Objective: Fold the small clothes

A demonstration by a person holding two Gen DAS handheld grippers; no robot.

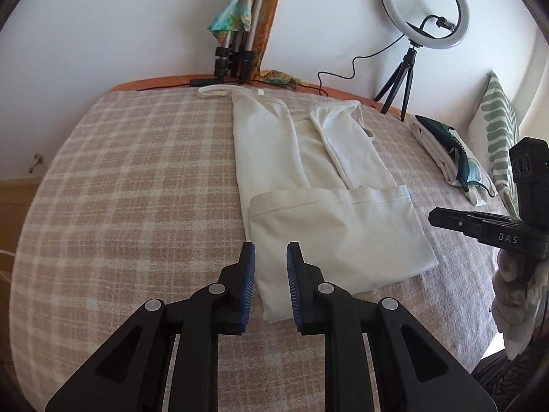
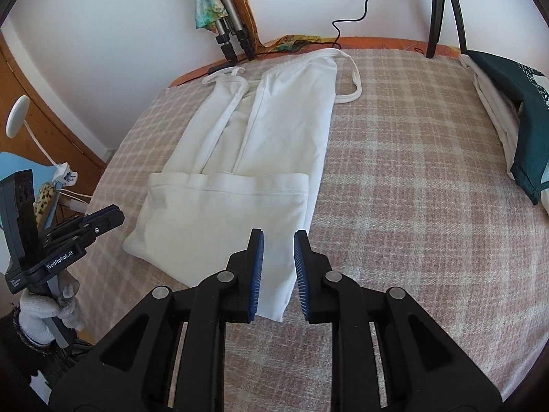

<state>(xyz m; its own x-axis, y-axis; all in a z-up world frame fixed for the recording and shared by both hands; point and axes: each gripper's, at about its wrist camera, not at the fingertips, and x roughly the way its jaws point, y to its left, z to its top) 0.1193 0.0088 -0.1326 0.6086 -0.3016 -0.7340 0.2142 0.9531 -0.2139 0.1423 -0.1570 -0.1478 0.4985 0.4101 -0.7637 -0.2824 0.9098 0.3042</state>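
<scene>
Bed: a checked beige-and-cream blanket (image 1: 137, 178) covers the surface and fills most of both views, with a white wall behind it.
Garment: a white tank top (image 1: 308, 171) lies flat on the blanket at the centre of the left wrist view, its sides folded inward and its hem end turned up over the body. The straps point to the top of the frame; the folded edge sits low, near the tools.
Garment, right wrist view: the same top (image 2: 260, 158) sits left of centre, one strap loop spread to the upper right.
Folded stack: white and dark green clothes (image 2: 507, 103) are piled at the right edge of the frame, well apart from the top.
Ring light: a round lamp on a small tripod (image 1: 425, 7) stands at the upper right of the left wrist view.
Left tool: the left tool (image 1: 271, 288) hovers at bottom centre, its blue-padded fingers apart and holding nothing, the near corner of the top showing between them.
Right tool: the right tool (image 2: 278, 274) is likewise parted and empty at bottom centre, framing the top's other near corner.
</scene>
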